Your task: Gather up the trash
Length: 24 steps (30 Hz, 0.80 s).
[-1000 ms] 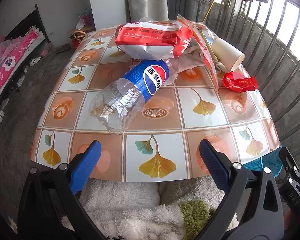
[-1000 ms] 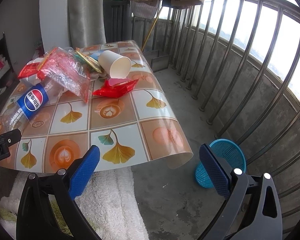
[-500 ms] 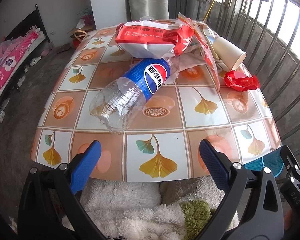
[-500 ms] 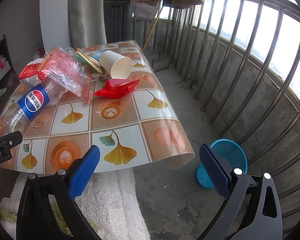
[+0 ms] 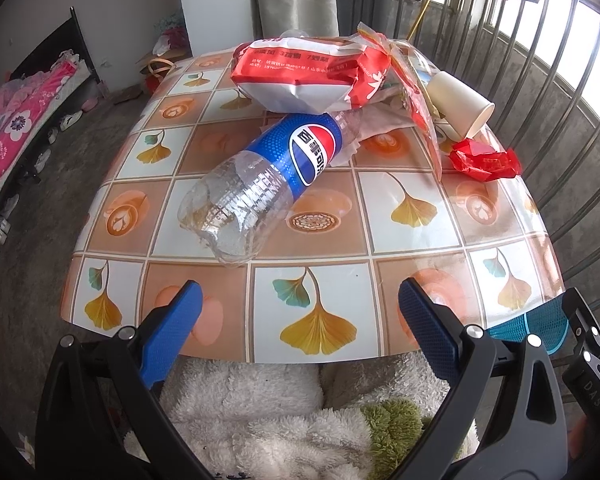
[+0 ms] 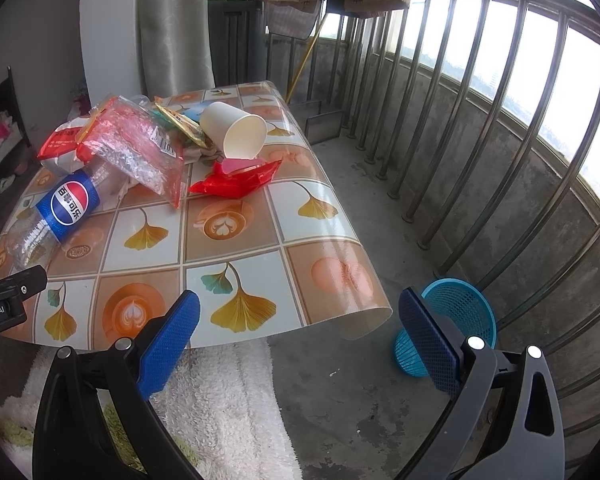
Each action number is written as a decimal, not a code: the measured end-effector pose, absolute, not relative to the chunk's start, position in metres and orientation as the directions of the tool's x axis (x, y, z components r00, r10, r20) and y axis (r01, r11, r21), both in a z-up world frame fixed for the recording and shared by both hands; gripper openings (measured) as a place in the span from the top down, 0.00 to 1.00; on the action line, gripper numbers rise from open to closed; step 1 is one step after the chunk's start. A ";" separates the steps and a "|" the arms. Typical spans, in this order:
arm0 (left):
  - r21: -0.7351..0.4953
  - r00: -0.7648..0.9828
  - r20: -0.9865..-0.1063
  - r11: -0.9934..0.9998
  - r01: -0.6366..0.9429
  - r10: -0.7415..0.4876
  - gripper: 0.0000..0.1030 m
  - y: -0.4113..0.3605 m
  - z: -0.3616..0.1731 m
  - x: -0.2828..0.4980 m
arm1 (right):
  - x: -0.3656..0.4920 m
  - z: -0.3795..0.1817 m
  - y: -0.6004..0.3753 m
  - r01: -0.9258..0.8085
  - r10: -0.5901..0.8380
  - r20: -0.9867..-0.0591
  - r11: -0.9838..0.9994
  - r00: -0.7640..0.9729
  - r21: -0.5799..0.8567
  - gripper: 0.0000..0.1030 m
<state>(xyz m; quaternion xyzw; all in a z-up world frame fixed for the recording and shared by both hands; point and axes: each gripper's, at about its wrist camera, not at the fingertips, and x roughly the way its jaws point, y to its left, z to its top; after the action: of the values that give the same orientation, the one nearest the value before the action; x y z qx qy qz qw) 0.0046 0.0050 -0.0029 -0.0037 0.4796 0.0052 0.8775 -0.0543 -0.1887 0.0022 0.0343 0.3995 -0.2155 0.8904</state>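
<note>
I hold both claws, left (image 5: 298, 322) and right (image 6: 300, 322), spread wide and empty at the table (image 5: 320, 280) edge; bottle (image 5: 266, 184), cup (image 6: 236, 130) and wrappers (image 6: 236, 180) lie on it, basket (image 6: 452, 326) on the floor

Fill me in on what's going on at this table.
A person holds two grippers at the near edge of the table, clearing trash. Both the left gripper and right gripper are open and hold nothing. An empty Pepsi bottle lies on its side nearest the left one, with a snack bag, a tipped paper cup and a red wrapper beyond. A blue basket waits on the floor.
</note>
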 end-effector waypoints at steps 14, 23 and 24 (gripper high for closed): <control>0.003 0.637 -0.770 0.999 0.036 -0.021 0.08 0.041 0.031 0.038 | -0.035 0.026 -0.197 0.411 -0.383 -0.627 0.905 0.678 -0.108 0.06; -0.314 0.735 -0.599 0.937 0.150 -0.319 0.08 0.124 0.074 0.098 | 0.017 0.066 -0.210 0.294 -0.266 -0.567 0.955 0.780 -0.044 0.06; -0.335 0.734 -0.589 0.929 0.157 -0.337 0.08 0.132 0.079 0.110 | 0.027 0.071 -0.213 0.270 -0.237 -0.571 0.962 0.786 -0.027 0.06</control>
<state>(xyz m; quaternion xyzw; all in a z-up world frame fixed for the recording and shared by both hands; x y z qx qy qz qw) 0.1101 0.1318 0.0785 -0.1324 0.3390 -0.1340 0.9217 0.0267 -0.2125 0.0706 0.0283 0.2985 -0.1342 0.9445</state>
